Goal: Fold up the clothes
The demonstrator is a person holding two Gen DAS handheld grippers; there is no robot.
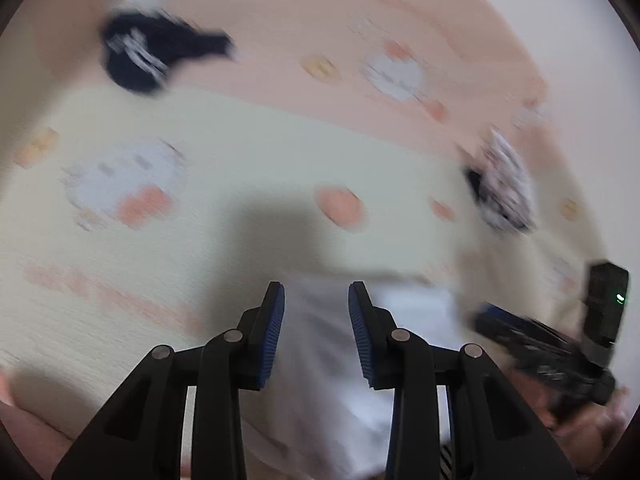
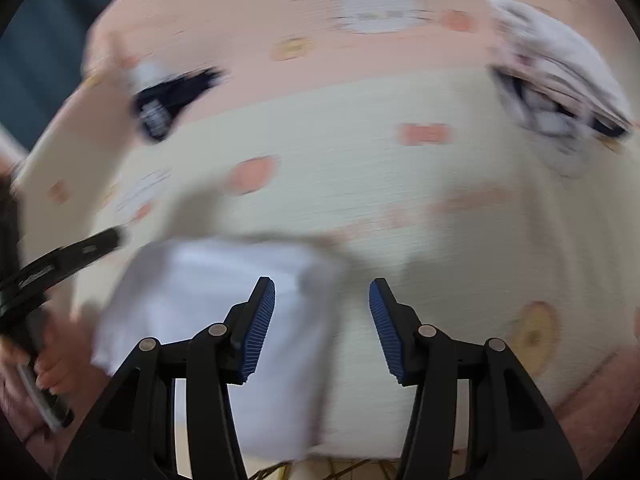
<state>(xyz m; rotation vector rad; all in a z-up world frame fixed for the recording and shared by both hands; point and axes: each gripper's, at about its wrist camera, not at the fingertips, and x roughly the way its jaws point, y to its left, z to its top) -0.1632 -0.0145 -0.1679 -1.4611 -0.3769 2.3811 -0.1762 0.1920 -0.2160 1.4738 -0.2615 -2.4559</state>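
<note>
Left wrist view: left gripper (image 1: 316, 300) hangs unclenched over the white garment (image 1: 320, 360), touching nothing. Right gripper (image 2: 322, 300) also released, straddling that garment's right edge. Bedsheet (image 2: 440, 200) lies bare beyond, 2 clothes piles (image 2: 560, 80) far off.

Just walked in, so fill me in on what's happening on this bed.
A person is folding clothes on a pink and cream patterned bedspread, a handheld gripper in each hand. A white garment lies folded in front of them. The left gripper hangs over it with jaws apart, and the right gripper is open at its edge; neither visibly grips it. A dark garment and a black-and-white pile lie further back. Both views are motion-blurred.
</note>
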